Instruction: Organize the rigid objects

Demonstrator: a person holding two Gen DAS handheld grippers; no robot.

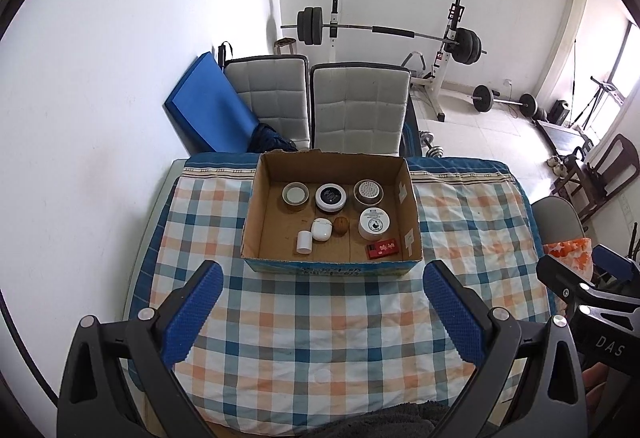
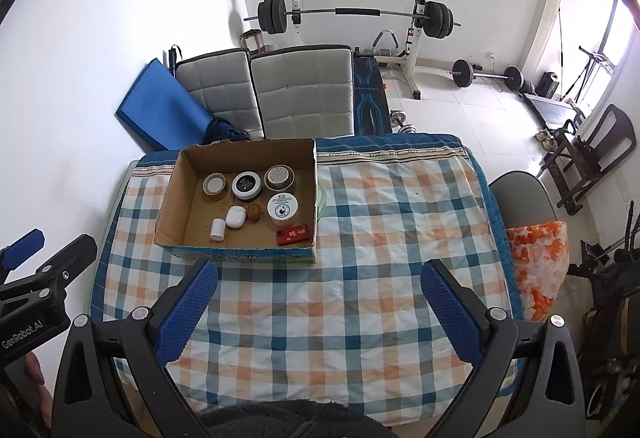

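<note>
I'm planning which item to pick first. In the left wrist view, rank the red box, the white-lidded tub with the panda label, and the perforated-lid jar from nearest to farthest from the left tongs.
1. The red box, at the cardboard box's near right corner, closest to the left tongs.
2. The panda-label tub, just behind it on the right side.
3. The perforated-lid jar, in the back row at right.

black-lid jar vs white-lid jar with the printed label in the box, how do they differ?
The black-lid jar has a dark top with a white rim; the white-lid jar is white on top with a dark printed label. The black-lid jar sits mid back row; the white-lid jar sits nearer, to the right, by the red box. Both stand upright, round, inside the cardboard box.
</note>
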